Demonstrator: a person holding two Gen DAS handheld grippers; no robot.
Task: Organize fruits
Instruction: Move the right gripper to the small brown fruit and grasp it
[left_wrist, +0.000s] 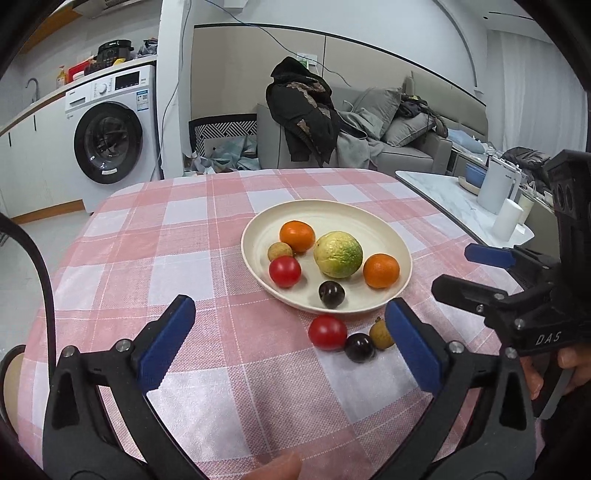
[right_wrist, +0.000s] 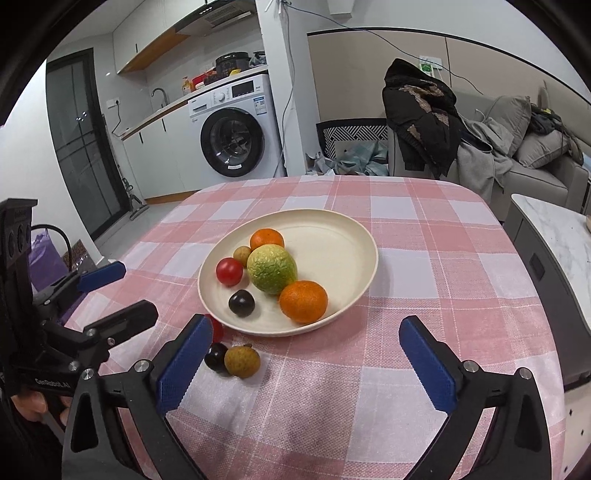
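Observation:
A cream plate (left_wrist: 369, 218) (right_wrist: 332, 229) on the pink checked tablecloth holds two oranges (left_wrist: 297, 236) (left_wrist: 381, 270), a green-yellow citrus (left_wrist: 338, 254) (right_wrist: 272, 268), a red tomato (left_wrist: 284, 271) (right_wrist: 229, 271), a dark plum (left_wrist: 331, 294) (right_wrist: 241, 302) and a longan (left_wrist: 280, 251). On the cloth before the plate lie a red tomato (left_wrist: 327, 332), a dark plum (left_wrist: 359, 347) (right_wrist: 216, 356) and a longan (left_wrist: 380, 333) (right_wrist: 242, 361). My left gripper (left_wrist: 290, 332) is open and empty, just left of these. My right gripper (right_wrist: 308, 347) is open and empty, its left finger beside them.
The table's far edge drops to the floor, with a washing machine (left_wrist: 110, 140) behind. A sofa with a dark coat (left_wrist: 306, 110) stands at the back. A marble side table (left_wrist: 461, 206) with white containers stands to the right.

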